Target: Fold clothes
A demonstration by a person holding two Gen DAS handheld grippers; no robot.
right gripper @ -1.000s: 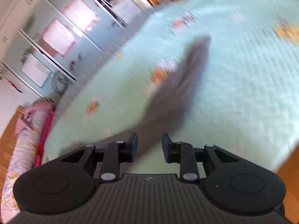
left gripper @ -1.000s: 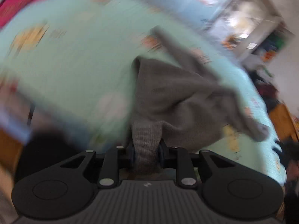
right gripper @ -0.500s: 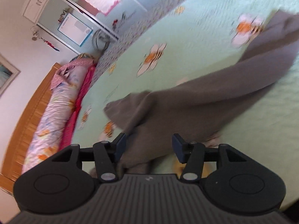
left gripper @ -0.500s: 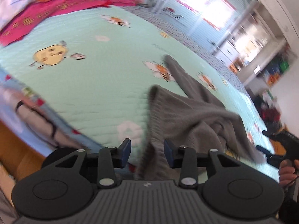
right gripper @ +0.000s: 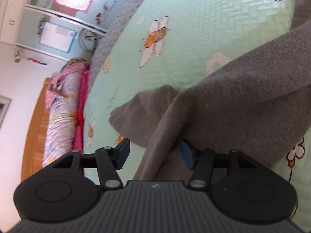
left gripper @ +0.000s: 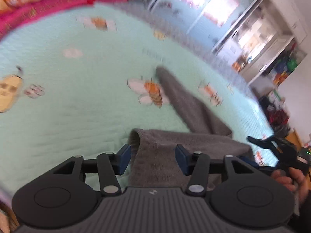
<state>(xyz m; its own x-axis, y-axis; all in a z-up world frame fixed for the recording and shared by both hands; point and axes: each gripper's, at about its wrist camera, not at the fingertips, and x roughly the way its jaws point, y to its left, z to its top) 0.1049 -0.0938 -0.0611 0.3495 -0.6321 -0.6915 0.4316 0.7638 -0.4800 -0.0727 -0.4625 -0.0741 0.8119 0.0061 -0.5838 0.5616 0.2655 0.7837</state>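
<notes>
Left gripper (left gripper: 153, 158): jaws spread, grey cloth lying loose between them, nothing pinched. Right gripper (right gripper: 154, 155): jaws likewise spread, a fabric ridge passing between, not clamped. Bed quilt (left gripper: 77, 106), mint with bee prints: landmark surface. Grey knit garment (right gripper: 243, 101): on the quilt's near part, bunched and overlapped, one sleeve (left gripper: 175, 95) trailing toward the quilt's far edge. Risk: closing on the bunched layers would likely drag several together and skew any fold. Pink bolster (right gripper: 58, 116): along the quilt's head edge, clear of the garment. Nothing obstructs either gripper.
</notes>
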